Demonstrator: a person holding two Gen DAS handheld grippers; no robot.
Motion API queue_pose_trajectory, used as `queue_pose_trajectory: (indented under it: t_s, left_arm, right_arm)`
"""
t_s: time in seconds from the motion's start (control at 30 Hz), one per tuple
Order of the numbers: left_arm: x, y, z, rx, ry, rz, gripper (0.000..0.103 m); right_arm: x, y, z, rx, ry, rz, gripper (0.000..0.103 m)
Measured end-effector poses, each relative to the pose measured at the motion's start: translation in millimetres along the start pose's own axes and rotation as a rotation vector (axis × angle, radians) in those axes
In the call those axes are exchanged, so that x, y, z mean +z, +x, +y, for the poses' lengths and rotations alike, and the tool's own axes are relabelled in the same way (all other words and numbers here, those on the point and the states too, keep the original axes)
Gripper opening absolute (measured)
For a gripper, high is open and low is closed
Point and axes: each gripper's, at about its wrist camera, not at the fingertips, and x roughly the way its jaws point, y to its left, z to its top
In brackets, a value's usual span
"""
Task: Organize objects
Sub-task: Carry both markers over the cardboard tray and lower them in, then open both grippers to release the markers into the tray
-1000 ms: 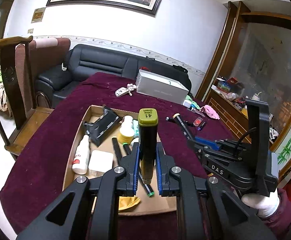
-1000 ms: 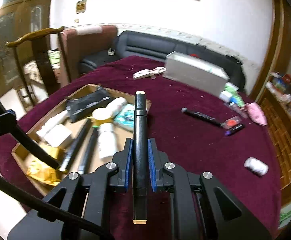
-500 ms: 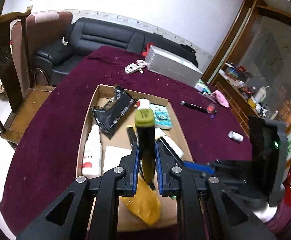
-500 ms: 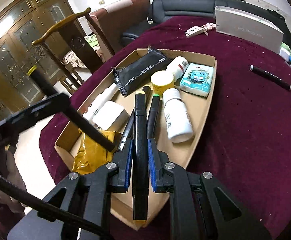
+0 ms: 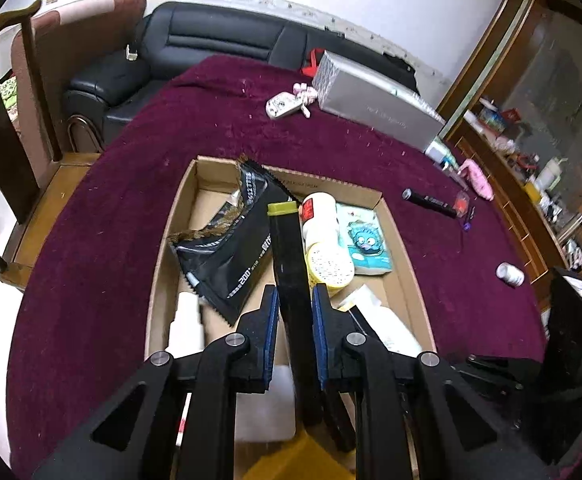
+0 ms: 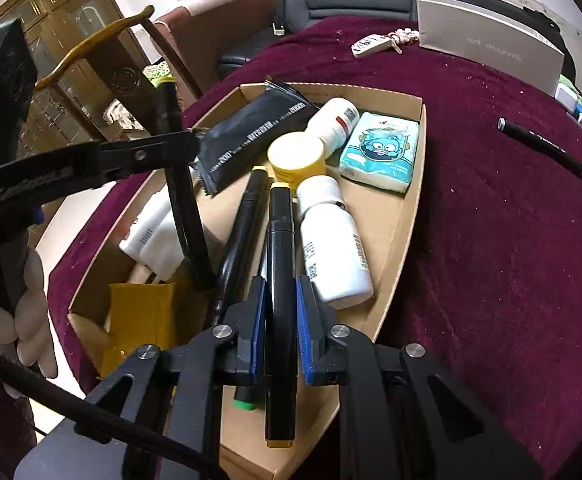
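A cardboard tray (image 5: 179, 208) lies on the maroon table and holds a black pouch (image 5: 231, 248), white bottles (image 6: 331, 248), a yellow-lidded jar (image 6: 297, 158), a tissue pack (image 6: 383, 152) and black markers (image 6: 243, 224). My left gripper (image 5: 294, 312) is shut on a black marker with an olive cap (image 5: 287, 264), held over the tray; it also shows in the right wrist view (image 6: 183, 200). My right gripper (image 6: 281, 304) is shut on a black marker with yellow ends (image 6: 279, 264), low over the tray's near end.
On the cloth outside the tray lie a black pen (image 5: 429, 202), a small white bottle (image 5: 510, 274), a silver box (image 5: 375, 106) and a key fob (image 5: 281, 105). A wooden chair (image 6: 103, 40) and a black sofa (image 5: 211, 40) stand beyond the table.
Both grippers have come down and tilted over the tray with their markers still held. The view has closed in on the tray's contents.
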Motion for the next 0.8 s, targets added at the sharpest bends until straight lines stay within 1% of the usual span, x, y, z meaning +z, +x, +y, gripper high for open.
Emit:
queue_pose_trajectory:
  t_s: [0.07,0.2,0.33,0.43,0.5,0.57,0.6,0.7,0.8]
  left_arm:
    - [0.6,10.6,-3.6,0.017,0.015,0.026,0.014]
    - [-3.7,26.0,-5.5,0.029,0.024,0.070,0.014]
    - [-4.7,28.2,-1.2,0.039,0.001,0.080,0.015]
    - [-3.4,26.1,5.0,0.048,-0.038,0.063,0.015]
    - [-2.1,22.0,12.3,0.014,-0.092,0.045,0.020]
    - [-1.5,16.4,17.3,-0.013,-0.135,0.030,0.035]
    - [-0.9,14.3,18.4,-0.017,-0.145,0.023,0.037]
    - [1.0,-0.4,16.9,-0.047,-0.169,-0.011,0.037]
    - [2.8,-23.7,7.3,-0.083,-0.183,-0.070,0.038]
  right_arm:
    - [1.3,1.7,-1.7,-0.005,0.004,0.004,0.013]
    - [4.4,3.1,-4.0,-0.005,0.010,0.001,0.013]
    - [7.5,7.0,-6.8,-0.004,0.019,0.003,0.013]
    - [8.9,8.0,-8.1,-0.001,0.024,0.004,0.014]
    - [8.4,7.8,-7.5,0.004,0.025,0.005,0.017]
    - [8.3,6.6,-6.1,0.011,0.019,0.001,0.020]
    - [8.3,5.7,-5.3,0.013,0.018,-0.003,0.023]
    - [7.9,-2.7,-2.2,0.012,0.006,-0.030,0.030]
    - [6.7,-18.9,3.8,-0.010,-0.030,-0.081,0.037]
